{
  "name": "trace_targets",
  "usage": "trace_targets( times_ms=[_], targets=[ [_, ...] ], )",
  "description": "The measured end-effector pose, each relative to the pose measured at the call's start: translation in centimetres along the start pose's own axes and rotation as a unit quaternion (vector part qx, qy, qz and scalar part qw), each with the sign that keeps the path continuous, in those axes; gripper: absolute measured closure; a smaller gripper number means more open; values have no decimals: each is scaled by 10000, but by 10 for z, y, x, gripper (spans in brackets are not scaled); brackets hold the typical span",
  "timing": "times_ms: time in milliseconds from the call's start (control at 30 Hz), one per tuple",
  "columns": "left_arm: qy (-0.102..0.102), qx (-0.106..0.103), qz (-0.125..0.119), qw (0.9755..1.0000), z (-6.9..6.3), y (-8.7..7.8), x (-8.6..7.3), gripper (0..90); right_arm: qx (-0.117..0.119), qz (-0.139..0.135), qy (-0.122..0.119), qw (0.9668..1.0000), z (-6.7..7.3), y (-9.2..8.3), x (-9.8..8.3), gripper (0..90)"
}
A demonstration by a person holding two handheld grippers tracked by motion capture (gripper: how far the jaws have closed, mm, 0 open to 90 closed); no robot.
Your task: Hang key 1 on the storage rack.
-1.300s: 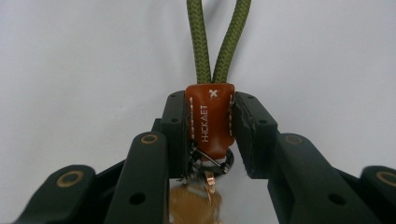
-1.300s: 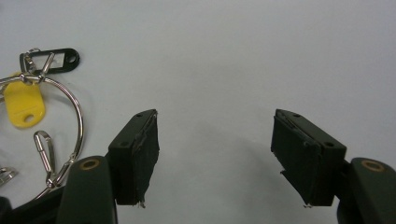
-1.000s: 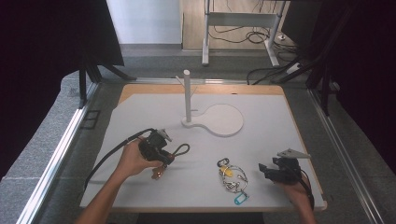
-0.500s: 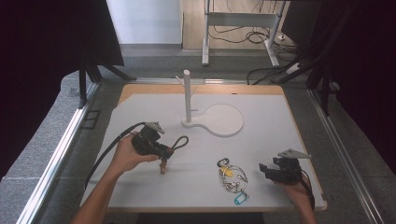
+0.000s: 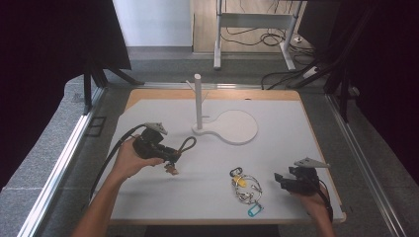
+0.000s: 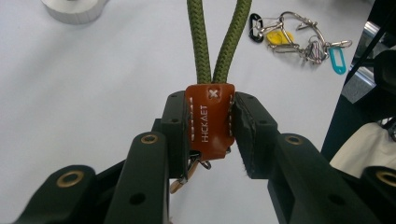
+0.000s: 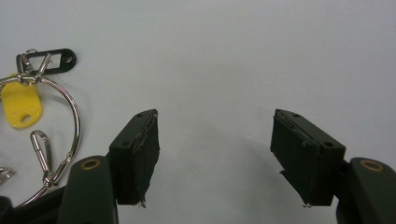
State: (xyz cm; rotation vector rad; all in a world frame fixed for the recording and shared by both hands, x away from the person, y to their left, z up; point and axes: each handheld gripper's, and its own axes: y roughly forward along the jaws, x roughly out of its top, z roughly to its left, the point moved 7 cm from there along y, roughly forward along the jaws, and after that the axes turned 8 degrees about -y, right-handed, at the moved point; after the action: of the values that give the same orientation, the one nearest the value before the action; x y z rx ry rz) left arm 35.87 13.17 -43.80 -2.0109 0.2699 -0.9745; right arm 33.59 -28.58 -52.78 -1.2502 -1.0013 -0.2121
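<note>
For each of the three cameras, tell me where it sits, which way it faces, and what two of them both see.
High view: fixed above the person's side, facing forward and down at the white mat, the peg stand and both forearms with their tools.
Left gripper view: rides the left tool, looking along its jaws clamping a brown leather tab with a green cord loop.
Right gripper view: rides the right tool, facing the mat between open jaws.
Shared: all see the key ring bundle.

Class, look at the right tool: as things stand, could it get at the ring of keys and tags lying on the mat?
Probably yes. The right tool is open, and bare mat separates it from the ring of keys and tags lying beside it.
</note>
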Motion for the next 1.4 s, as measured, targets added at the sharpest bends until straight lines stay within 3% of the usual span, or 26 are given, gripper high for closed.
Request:
trace_targets(
  times_ms=[167,467,833,1400],
  targets=[
    [-59,-21,-97,9999,2,-4,2,674,-3,4,20,10000,0,0,0,322],
    [25,60,-207,9998,2,-18,8,674,-1,-1,27,10000,-1,0,0,322],
    [-89,-100,-382,9992,6,-27,17,674,6,-4,42,10000,-1,-1,-1,322],
    [120,-1,-395,9991,1,-39,37,674,2,48,25,10000,-3,1,-3,322]
  ],
)
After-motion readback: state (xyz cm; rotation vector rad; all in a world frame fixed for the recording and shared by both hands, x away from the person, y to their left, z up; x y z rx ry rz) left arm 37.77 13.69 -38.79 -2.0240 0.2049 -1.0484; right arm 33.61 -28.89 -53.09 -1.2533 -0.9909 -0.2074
